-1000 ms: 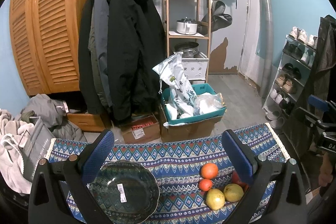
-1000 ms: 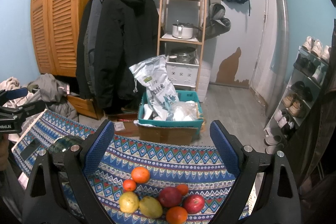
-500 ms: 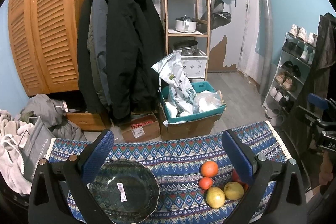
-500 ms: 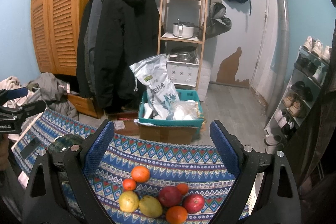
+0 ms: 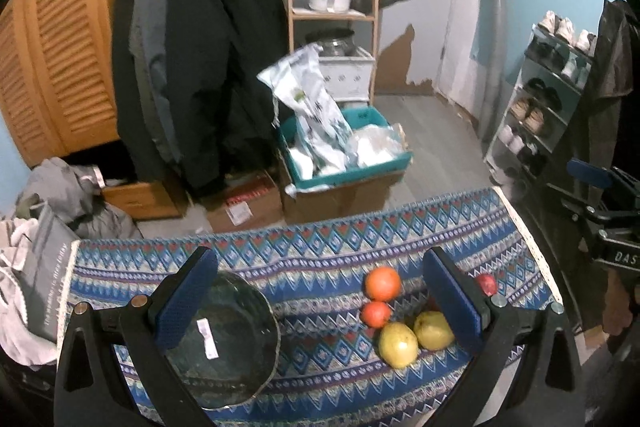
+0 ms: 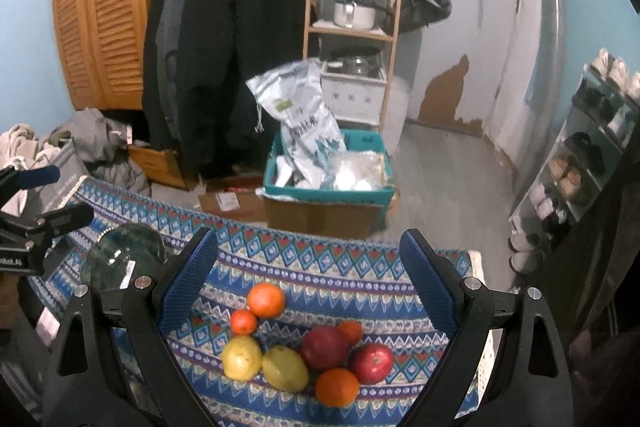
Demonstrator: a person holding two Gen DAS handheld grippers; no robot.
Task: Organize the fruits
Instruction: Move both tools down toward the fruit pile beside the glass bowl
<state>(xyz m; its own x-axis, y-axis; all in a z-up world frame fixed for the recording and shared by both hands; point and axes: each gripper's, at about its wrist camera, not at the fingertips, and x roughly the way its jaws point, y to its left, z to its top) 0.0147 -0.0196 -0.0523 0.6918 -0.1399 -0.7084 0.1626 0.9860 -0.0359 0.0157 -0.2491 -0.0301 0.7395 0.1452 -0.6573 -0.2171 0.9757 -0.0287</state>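
Several fruits lie in a cluster on the patterned blue tablecloth [image 6: 340, 275]: an orange [image 6: 266, 300], a small tangerine [image 6: 243, 321], two yellow fruits [image 6: 241, 357] [image 6: 285, 367], two red apples [image 6: 325, 346] [image 6: 372, 363] and another orange [image 6: 337, 387]. A dark glass bowl [image 5: 224, 341] stands to their left. My right gripper [image 6: 308, 259] is open and empty, hovering above the fruit cluster. My left gripper [image 5: 320, 279] is open and empty, between the bowl and the fruits [image 5: 382, 283].
Beyond the table's far edge stand a cardboard box with a teal bin [image 6: 328, 183], hanging coats [image 6: 224, 47], a wooden shelf [image 6: 352, 7] and a shoe rack [image 6: 592, 147]. Clothes [image 5: 52, 195] are piled at the left. The other gripper shows at each view's side.
Both grippers have tilted downward and moved a little closer to the table. The fruits and bowl have not moved. Both stay open.
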